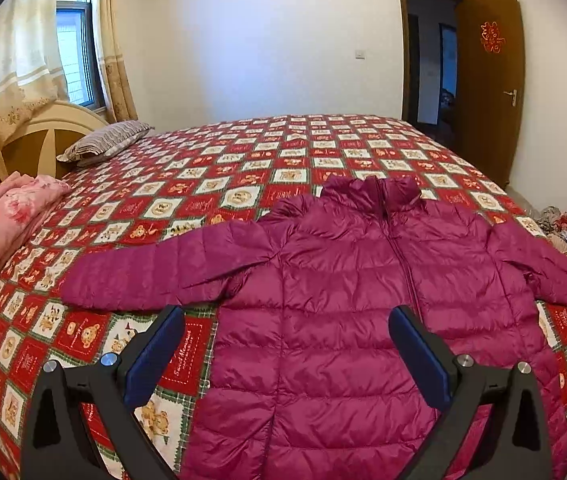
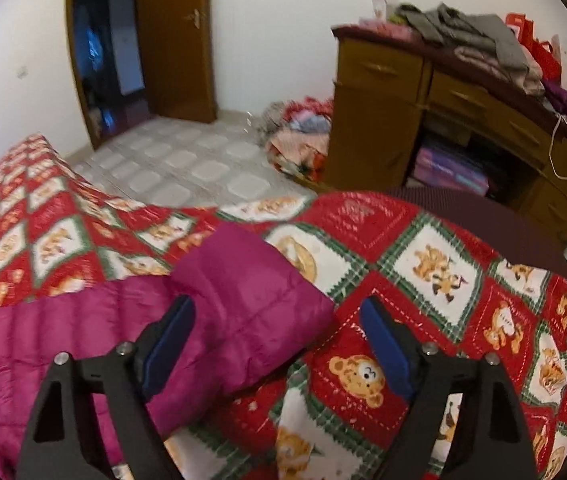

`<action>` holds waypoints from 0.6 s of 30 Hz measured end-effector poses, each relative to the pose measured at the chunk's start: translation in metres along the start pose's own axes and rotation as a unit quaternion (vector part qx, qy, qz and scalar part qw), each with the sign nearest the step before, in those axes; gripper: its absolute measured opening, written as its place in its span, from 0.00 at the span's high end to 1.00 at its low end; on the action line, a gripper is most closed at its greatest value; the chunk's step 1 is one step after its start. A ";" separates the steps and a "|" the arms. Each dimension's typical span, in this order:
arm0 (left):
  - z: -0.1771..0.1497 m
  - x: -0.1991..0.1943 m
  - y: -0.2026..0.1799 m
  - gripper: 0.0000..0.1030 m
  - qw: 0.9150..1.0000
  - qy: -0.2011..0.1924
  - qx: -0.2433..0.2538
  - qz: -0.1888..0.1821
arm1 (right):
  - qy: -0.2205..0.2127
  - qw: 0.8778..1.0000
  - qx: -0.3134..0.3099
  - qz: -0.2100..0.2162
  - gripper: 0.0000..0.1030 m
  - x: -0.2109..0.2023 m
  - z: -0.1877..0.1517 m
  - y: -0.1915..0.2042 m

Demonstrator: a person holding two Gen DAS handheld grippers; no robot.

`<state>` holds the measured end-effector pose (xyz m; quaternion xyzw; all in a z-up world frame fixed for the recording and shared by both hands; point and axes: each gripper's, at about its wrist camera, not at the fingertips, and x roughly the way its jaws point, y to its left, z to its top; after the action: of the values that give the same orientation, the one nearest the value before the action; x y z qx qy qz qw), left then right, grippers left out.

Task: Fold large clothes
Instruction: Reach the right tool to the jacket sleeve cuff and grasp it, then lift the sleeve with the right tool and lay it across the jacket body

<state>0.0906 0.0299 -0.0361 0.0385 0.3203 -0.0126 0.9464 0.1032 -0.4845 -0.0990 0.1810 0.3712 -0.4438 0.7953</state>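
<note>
A magenta puffer jacket (image 1: 343, 280) lies flat and zipped on the red patchwork quilt (image 1: 187, 184), collar away from me, both sleeves spread out. My left gripper (image 1: 286, 314) hovers open over the jacket's lower left side, one finger above the quilt and the other above the jacket front. In the right wrist view a squared end of the jacket (image 2: 243, 300), sleeve or hem corner I cannot tell, lies near the bed's corner. My right gripper (image 2: 276, 302) is open above it, the left pad over the fabric and the right pad over the quilt (image 2: 435, 272), neither pressing.
A striped pillow (image 1: 107, 142) and folded pink bedding (image 1: 7, 220) sit by the headboard at left. The bed's corner drops to a tiled floor (image 2: 187, 160). Beyond stand a heap of clothes (image 2: 303, 136), a wooden dresser (image 2: 423, 104) piled with garments, and an open brown door (image 1: 487, 80).
</note>
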 end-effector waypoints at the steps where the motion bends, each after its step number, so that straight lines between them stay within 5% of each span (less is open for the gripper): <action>1: 0.000 0.002 0.000 0.01 1.000 0.003 0.000 0.001 | 0.005 1.000 -0.003 -0.004 0.21 0.003 0.000 0.000; 3: -0.001 0.007 0.001 0.01 1.000 0.010 -0.001 0.003 | 0.021 1.000 -0.013 -0.004 0.36 0.011 -0.002 0.001; 5: -0.001 0.010 0.004 0.01 1.000 0.013 -0.006 0.003 | 0.036 0.999 -0.014 0.025 0.64 0.016 -0.005 0.001; 8: -0.001 0.009 0.011 0.01 1.000 0.014 -0.017 0.001 | 0.035 0.998 -0.026 0.051 0.85 0.010 -0.005 0.005; 18: -0.005 -0.005 0.051 0.01 0.999 -0.001 -0.054 0.005 | -0.059 0.984 -0.075 0.148 0.87 -0.115 0.023 0.042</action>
<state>0.0863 0.0811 -0.0335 -0.0108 0.3198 0.0092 0.9474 0.1107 -0.4107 0.0007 0.1472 0.3253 -0.3014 0.8841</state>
